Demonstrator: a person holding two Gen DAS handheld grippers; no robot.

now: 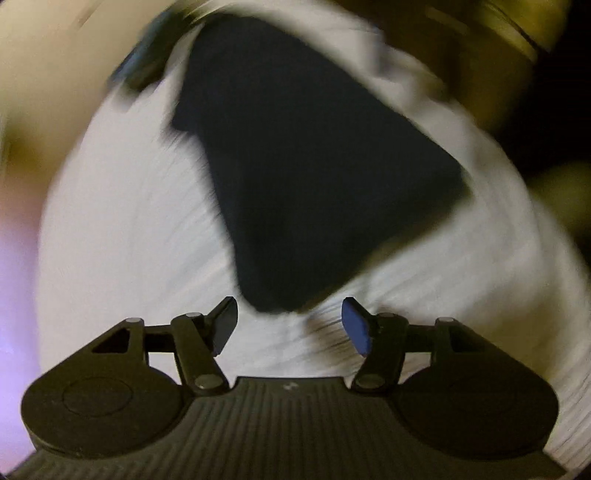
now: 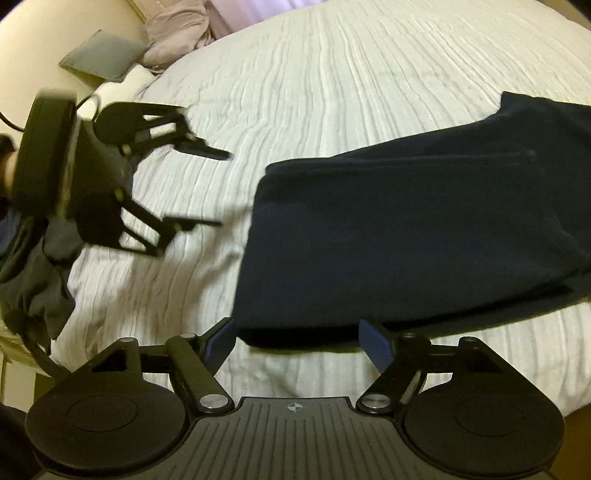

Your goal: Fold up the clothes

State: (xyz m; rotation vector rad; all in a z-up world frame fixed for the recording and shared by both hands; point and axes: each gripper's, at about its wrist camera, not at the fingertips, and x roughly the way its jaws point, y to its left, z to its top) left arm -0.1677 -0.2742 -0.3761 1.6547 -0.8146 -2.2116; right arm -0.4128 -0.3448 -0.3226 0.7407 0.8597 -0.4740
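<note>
A dark navy garment [image 2: 406,240] lies folded flat on a white textured bedspread [image 2: 314,92]. The left wrist view is blurred, and there the garment [image 1: 306,177] shows as a dark wedge ahead of my left gripper [image 1: 290,325], which is open and empty just short of its near corner. My right gripper [image 2: 297,343] is open at the garment's near edge, nothing between its fingers. The right wrist view also shows my left gripper [image 2: 221,188] in the air at the left, open, apart from the garment.
A heap of dark grey clothing [image 2: 33,280] sits at the bed's left edge. Pillows, one pinkish [image 2: 177,33] and one grey-green [image 2: 103,55], lie at the far left by the wall. The bed's edge [image 2: 535,406] runs close on the near right.
</note>
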